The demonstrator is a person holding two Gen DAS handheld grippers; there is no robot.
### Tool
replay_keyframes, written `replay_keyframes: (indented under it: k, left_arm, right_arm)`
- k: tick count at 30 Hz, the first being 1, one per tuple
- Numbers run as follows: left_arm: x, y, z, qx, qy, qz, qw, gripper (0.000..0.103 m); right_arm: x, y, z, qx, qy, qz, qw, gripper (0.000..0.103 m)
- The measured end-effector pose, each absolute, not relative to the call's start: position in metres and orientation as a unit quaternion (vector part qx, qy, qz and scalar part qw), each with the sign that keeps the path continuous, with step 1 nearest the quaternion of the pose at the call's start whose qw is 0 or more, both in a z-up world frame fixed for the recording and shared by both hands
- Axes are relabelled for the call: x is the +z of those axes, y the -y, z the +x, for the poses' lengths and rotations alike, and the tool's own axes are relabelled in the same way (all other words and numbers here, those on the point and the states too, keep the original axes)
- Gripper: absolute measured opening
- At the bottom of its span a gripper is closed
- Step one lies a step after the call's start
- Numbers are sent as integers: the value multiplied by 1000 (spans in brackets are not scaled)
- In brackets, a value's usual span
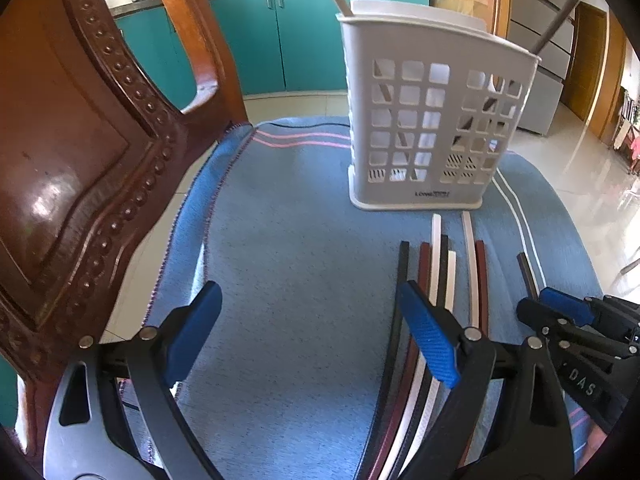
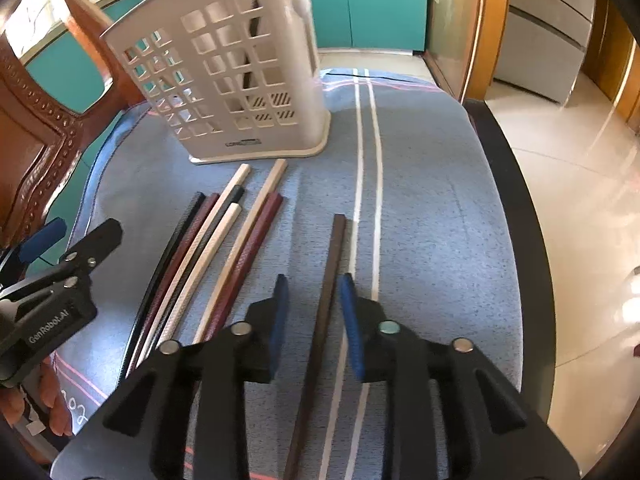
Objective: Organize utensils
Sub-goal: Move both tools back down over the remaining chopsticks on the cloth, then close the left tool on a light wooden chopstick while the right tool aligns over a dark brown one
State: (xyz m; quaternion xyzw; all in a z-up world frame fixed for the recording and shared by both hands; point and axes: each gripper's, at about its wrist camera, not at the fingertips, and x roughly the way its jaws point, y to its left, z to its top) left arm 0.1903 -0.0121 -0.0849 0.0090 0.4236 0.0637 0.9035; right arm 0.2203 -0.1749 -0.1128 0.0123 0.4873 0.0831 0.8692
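While jaws gape, left hand-held gripper (image 2: pixel 60 240) marked "GenRobot.AI", right hand-held gripper (image 2: pixel 312 312) loosely straddling brown chopstick (image 2: pixel 334 264).

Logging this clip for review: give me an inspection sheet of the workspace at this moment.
Surface: blue cloth with white stripes, covering the table.
Job's things: white holder upright, two chopsticks standing in it; bundle of chopsticks lying flat; one brown chopstick apart.
Clutter: nothing seen.
Grippers: left gripper open, empty; right gripper open, astride the brown chopstick, pads clear of it.
Cables: black cable at the cloth's far edge.
Surroundings: wooden chair, teal cabinets, tiled floor.
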Motion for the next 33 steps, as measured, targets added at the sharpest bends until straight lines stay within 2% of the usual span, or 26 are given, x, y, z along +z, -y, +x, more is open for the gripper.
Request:
replay_keyframes:
  k: [10, 19, 24, 30, 32, 33]
  left_arm:
    - [-106, 28, 189, -22, -473, -29, 880, 90]
    - [-128, 56, 184, -35, -491, 21, 870, 91]
    - [-128, 54, 182, -36, -493, 8, 869, 88]
    - [-123, 39, 182, -35, -490, -8, 871, 56]
    - [-121, 35, 182, -32, -489, -12, 871, 40]
    - [-121, 33, 182, -30, -489, -14, 871, 36]
  right_arm:
    - [-118, 171, 220, 80, -490, 4, 868, 28]
    - [-115, 185, 222, 70, -490, 19, 868, 28]
    - [-115, 187, 222, 72, -490, 18, 868, 28]
    - [-115, 186, 221, 72, -490, 18, 868, 28]
    - [-115, 186, 221, 72, -490, 18, 868, 28]
    - [-116, 185, 221, 72, -490, 18, 868, 28]
